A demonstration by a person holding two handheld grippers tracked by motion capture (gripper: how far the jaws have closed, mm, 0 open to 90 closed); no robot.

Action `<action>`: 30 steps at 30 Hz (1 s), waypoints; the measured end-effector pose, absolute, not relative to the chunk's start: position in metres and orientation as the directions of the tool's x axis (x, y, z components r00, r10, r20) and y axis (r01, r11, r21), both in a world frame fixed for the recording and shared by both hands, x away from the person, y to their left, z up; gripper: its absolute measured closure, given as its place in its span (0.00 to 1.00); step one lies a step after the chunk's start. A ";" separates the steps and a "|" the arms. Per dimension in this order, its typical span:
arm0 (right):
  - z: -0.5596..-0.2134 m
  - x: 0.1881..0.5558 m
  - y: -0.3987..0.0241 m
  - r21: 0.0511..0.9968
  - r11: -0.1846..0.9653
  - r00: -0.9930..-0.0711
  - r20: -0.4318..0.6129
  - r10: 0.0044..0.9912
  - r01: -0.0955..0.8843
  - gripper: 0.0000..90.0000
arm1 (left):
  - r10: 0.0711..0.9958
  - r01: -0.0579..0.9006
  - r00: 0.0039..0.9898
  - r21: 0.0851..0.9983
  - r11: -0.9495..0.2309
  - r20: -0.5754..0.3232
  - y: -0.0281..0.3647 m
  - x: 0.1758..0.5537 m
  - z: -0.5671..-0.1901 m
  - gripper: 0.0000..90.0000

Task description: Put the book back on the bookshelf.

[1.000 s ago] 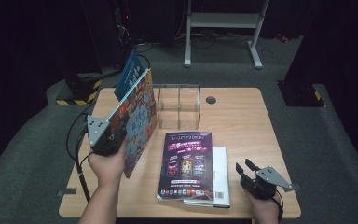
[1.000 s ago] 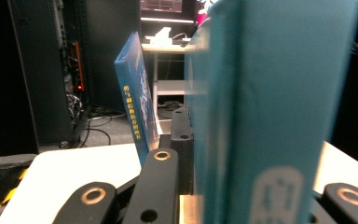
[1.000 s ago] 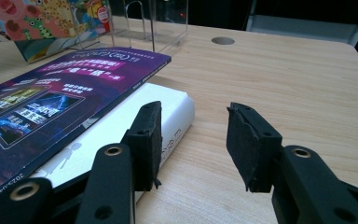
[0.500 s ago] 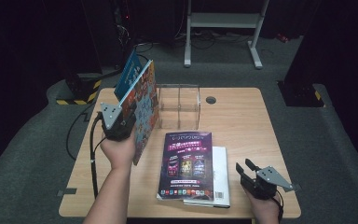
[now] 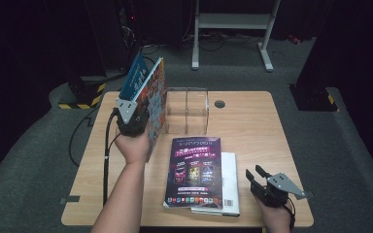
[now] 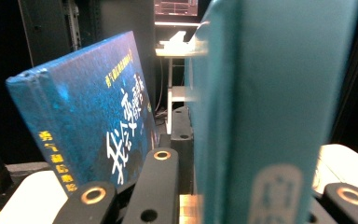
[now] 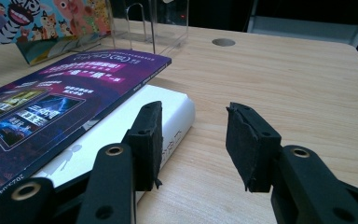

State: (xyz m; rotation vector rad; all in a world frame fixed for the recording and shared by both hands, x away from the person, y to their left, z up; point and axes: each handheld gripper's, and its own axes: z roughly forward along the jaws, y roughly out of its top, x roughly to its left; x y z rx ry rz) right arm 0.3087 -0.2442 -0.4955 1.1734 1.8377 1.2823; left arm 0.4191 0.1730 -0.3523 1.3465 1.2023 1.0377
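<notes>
Left gripper (image 5: 135, 127) fingers pinching colorful book (image 5: 156, 104) upright near counter's (image 5: 252, 121) far-left corner beside clear rack (image 5: 187, 110), not yet slotted; right gripper (image 5: 256, 175) fingers spread, two books (image 5: 194, 172) left.

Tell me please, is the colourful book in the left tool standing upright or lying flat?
Upright, a little tilted: the colourful book stands on edge in the left tool, beside the clear rack.
</notes>
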 end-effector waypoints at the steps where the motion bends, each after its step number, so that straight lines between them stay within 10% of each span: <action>1: -0.496 0.309 -0.244 0.937 0.141 -0.429 0.011 0.903 0.321 0.62 | 0.991 0.119 0.133 0.993 0.011 -0.027 0.173 0.421 -0.353 0.90; 30: -0.496 0.307 -0.241 0.936 0.140 -0.438 0.016 0.899 0.322 0.62 | 0.992 0.097 0.104 0.994 0.055 -0.065 0.172 0.432 -0.377 0.90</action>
